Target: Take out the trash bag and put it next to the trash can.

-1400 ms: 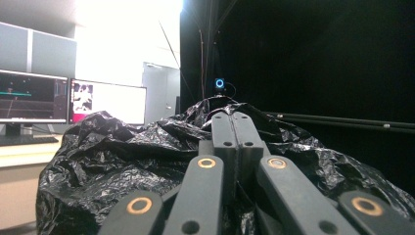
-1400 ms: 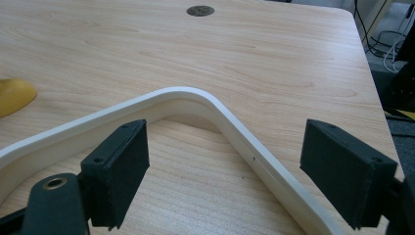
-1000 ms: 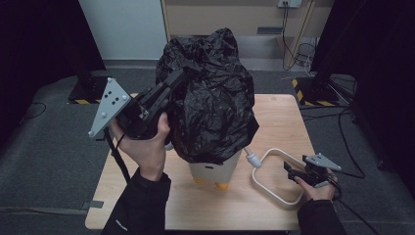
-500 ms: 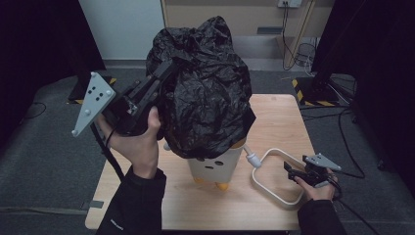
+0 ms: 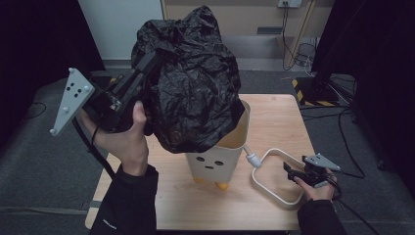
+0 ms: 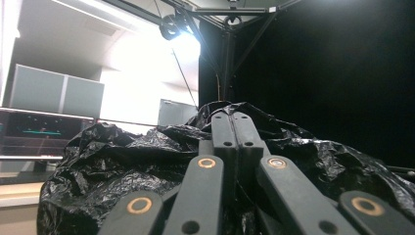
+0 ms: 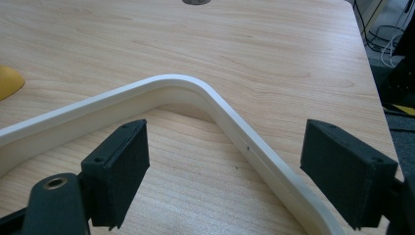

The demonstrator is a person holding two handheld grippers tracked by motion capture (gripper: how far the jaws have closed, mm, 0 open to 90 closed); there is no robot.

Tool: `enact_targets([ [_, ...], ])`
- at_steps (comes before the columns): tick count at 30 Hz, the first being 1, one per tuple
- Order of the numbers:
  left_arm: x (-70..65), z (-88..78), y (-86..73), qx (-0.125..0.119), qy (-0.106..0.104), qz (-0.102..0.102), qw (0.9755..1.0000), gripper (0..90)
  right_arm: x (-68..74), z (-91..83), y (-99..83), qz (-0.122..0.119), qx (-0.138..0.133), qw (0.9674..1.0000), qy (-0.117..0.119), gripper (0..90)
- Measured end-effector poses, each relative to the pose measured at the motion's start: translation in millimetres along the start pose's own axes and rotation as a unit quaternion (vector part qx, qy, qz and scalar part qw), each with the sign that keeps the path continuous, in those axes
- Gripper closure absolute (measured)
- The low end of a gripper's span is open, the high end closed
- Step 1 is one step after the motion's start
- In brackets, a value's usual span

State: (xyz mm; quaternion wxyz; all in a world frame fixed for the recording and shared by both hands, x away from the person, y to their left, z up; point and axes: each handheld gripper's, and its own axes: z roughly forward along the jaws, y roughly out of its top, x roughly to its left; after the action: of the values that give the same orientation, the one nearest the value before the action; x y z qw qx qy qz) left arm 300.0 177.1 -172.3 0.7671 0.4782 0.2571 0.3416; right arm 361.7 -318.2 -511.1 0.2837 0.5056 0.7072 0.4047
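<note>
A crumpled black plastic bag (image 5: 195, 93) hangs partly out of a cream bin (image 5: 215, 164) that has a small face and yellow feet. My left gripper (image 5: 151, 58) is shut on the bag's upper left, raised above the table. In the left gripper view its jaws (image 6: 236, 120) are pressed together against the bag (image 6: 98, 166). A cream ring frame (image 5: 264, 188) lies flat on the table right of the bin. My right gripper (image 5: 288, 171) sits low over the ring's right side. It stands open (image 7: 230, 166), with the ring's curved corner (image 7: 195, 90) running between its pads.
The wooden table (image 5: 279, 117) has bare room behind the ring and to the right. A white connector (image 5: 252, 159) joins ring and bin. One yellow foot (image 7: 10, 81) shows at the left. Cables and dark stands lie on the floor beyond the table.
My left gripper has risen and moved left with the bag, pulling it higher out of the bin so the bin's rim shows. The right gripper has stayed put.
</note>
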Motion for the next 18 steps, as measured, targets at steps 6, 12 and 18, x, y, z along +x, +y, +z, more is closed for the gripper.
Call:
enact_targets([
  [6, 7.3, -5.7, 6.0, -0.004, 0.012, 0.004, 0.9999, 89.8, 0.0, 0.7, -0.6, -0.003, 0.002, 1.0000, -0.001, 18.2],
  [12, 16.3, -11.7, 9.5, -0.006, 0.027, 0.004, 0.9996, 89.8, 0.1, 1.0, -0.9, -0.003, 0.003, 1.0000, -0.001, 18.2],
  [18, 28.1, -19.9, 12.9, -0.004, 0.050, 0.009, 0.9987, 89.8, -0.4, 0.8, -1.2, -0.005, 0.004, 1.0000, -0.002, 18.3],
])
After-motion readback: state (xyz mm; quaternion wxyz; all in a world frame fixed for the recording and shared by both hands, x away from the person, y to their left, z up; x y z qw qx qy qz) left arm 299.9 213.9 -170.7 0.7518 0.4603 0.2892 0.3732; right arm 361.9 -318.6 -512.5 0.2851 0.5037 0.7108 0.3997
